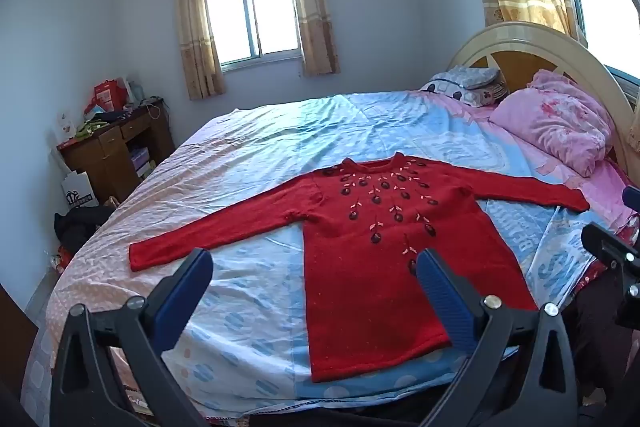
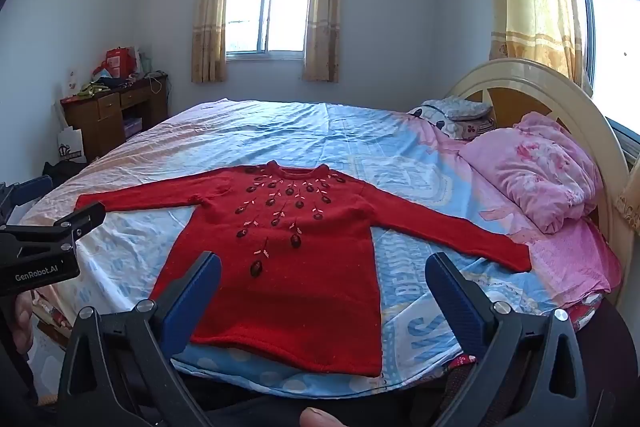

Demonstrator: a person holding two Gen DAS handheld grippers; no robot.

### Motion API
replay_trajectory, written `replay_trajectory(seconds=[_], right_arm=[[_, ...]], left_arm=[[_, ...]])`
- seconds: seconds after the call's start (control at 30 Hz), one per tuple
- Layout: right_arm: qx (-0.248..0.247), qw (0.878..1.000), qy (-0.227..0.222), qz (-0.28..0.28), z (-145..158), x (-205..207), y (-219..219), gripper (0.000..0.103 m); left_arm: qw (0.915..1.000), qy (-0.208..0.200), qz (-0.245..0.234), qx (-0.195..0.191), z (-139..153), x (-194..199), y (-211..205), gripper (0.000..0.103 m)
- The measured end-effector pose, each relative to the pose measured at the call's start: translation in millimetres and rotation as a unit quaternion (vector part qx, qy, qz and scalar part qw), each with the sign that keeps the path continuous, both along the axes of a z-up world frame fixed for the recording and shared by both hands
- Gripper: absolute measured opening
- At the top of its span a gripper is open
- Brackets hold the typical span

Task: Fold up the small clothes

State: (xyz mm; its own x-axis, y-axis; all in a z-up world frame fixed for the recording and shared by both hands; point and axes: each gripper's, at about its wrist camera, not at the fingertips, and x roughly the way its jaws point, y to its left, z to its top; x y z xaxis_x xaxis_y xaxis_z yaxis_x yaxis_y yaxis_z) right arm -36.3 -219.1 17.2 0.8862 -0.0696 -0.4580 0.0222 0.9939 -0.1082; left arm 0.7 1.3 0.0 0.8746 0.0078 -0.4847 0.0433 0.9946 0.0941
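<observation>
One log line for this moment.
sweater flat on bed, unfolded | left gripper open | right gripper open, above hem

red knit sweater (image 1: 360, 267) | dark flower embroidery on chest | flat, face-up, sleeves spread | on bed

Pink duvet (image 1: 556, 123) on bed (image 1: 248, 143), desk (image 1: 116, 143) beyond

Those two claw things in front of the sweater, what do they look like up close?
Each gripper, left and right, has black plastic arms with silver screws and two blue ribbed fingers. The left one's side reads "GenRobot.AI" in white.
</observation>
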Motion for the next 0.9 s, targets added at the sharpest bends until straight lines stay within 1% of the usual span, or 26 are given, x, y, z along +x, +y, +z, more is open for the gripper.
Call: replay_trajectory(seconds=[0.03, 0.27, 0.33, 0.5, 0.57, 0.9], right_arm=[[0.002, 1.000, 0.003, 0.001, -0.2, 0.5, -0.4, 0.102], [0.002, 1.000, 0.004, 0.000, 0.1, 1.0, -1.6, 0.102], [0.002, 1.000, 0.004, -0.001, -3.8, 1.9, -4.8, 0.102], [0.004, 1.000, 0.004, 0.000, -3.9, 2.2, -5.7, 0.102], [0.003, 1.000, 0.005, 0.001, -4.9, 2.5, -3.3, 0.102], [0.003, 1.000, 0.007, 0.000, -6.9, 3.0, -4.1, 0.102]], left_arm=[[0.9999, -0.007, -0.003, 0.007, 0.1, -1.1, -1.0, 0.103], [0.9999, -0.012, 0.008, 0.009, 0.3, -4.1, 0.6, 0.103], [0.9999, -0.008, 0.005, 0.006, -5.9, -2.2, 2.4, 0.103], [0.9999, -0.012, 0.006, 0.008, -7.5, -7.5, 0.9, 0.103], [1.0000, -0.005, 0.006, 0.004, -6.7, 1.2, 2.5, 0.103], [0.9999, -0.005, 0.012, 0.004, -8.6, 1.6, 4.3, 0.103]])
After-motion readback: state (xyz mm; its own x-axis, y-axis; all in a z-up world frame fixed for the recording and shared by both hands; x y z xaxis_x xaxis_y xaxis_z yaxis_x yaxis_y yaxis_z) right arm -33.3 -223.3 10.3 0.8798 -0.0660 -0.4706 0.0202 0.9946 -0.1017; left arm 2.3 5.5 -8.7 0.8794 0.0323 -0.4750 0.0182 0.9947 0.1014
